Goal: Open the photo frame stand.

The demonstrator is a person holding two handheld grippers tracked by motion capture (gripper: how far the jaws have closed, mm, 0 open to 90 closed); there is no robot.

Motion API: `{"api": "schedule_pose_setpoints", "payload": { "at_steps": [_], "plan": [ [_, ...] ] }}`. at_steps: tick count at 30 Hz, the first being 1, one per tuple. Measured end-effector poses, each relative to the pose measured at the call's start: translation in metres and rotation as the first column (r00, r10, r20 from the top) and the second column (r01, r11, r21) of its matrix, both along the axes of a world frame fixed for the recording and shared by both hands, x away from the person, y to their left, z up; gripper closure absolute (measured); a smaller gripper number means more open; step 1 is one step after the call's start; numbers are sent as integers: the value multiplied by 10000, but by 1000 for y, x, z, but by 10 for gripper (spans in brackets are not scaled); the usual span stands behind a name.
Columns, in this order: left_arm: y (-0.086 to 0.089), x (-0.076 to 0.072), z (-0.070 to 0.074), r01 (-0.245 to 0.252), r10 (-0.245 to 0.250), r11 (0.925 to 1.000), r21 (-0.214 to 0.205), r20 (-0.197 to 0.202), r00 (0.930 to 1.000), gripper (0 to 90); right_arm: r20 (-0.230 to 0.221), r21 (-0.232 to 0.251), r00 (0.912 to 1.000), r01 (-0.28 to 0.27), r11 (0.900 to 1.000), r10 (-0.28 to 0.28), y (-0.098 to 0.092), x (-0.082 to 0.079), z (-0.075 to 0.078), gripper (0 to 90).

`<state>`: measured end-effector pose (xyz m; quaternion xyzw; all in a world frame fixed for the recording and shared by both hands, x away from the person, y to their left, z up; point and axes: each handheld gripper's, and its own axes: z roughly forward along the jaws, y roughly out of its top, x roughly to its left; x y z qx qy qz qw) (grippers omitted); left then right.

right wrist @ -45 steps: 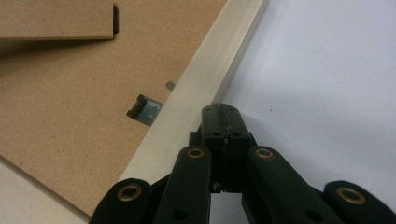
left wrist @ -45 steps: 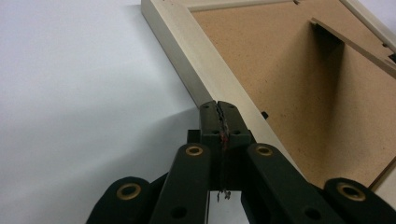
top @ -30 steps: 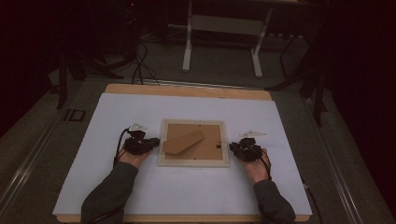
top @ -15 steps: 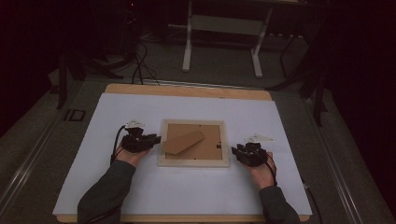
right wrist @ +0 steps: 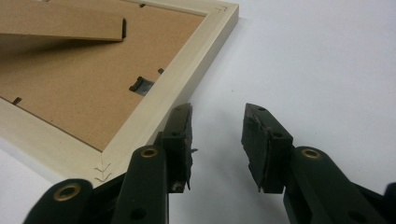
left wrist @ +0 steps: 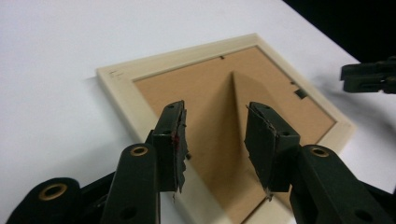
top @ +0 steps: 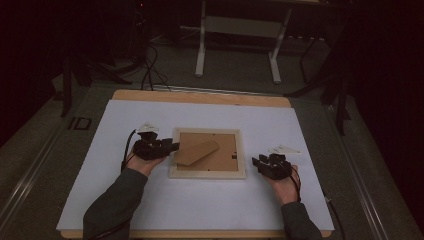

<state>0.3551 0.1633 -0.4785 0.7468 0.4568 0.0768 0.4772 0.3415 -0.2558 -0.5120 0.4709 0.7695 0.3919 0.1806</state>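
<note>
A pale wooden picture frame lies face down on the white sheet, its brown backing up and its cardboard stand flap lifted. My left gripper hovers at the frame's left edge. Its jaws have just been opening and stand open above the frame and backing, with the left gripper holding nothing. My right gripper is just off the frame's right edge. Its jaws have also been opening; the right gripper is open over bare sheet beside the rim.
The white sheet covers most of the wooden table. A small metal turn clip sits on the backing near the right rim. Dark floor, cables and a table stand lie beyond the far edge.
Both grippers' jaws have opened. The right gripper has drawn back to the right, off the frame's right edge. The left gripper has lifted slightly at the left edge.
</note>
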Motion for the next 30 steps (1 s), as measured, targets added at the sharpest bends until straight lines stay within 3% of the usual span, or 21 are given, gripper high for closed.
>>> {"api": "schedule_pose_setpoints", "payload": {
  "at_steps": [6, 17, 23, 24, 30],
  "plan": [
    [-6, 1, 5, 263, -264, 9996, -121, -78, 9996, 567, -6, 32, 10000, -5, 10000, 5, 1, 0, 0, 613],
    [-22, 11, 5, 565, -553, 9983, 124, -849, 9949, 407, -129, -30, 9996, -255, 9997, 254, 9, -1, -4, 601],
    [-25, 17, -3, 576, -573, 9983, -21, -1389, 9886, 377, -116, -60, 9991, -400, 9992, 399, 13, -1, -5, 594],
    [-25, 19, -7, 690, -701, 9975, -129, -1587, 9848, 377, -125, -56, 9991, -399, 9992, 399, 13, -1, -5, 595],
    [-28, 22, -12, 886, -920, 9957, -264, -1919, 9771, 387, -167, -43, 9991, -403, 9992, 402, 13, -1, -6, 593]
  ]
}}
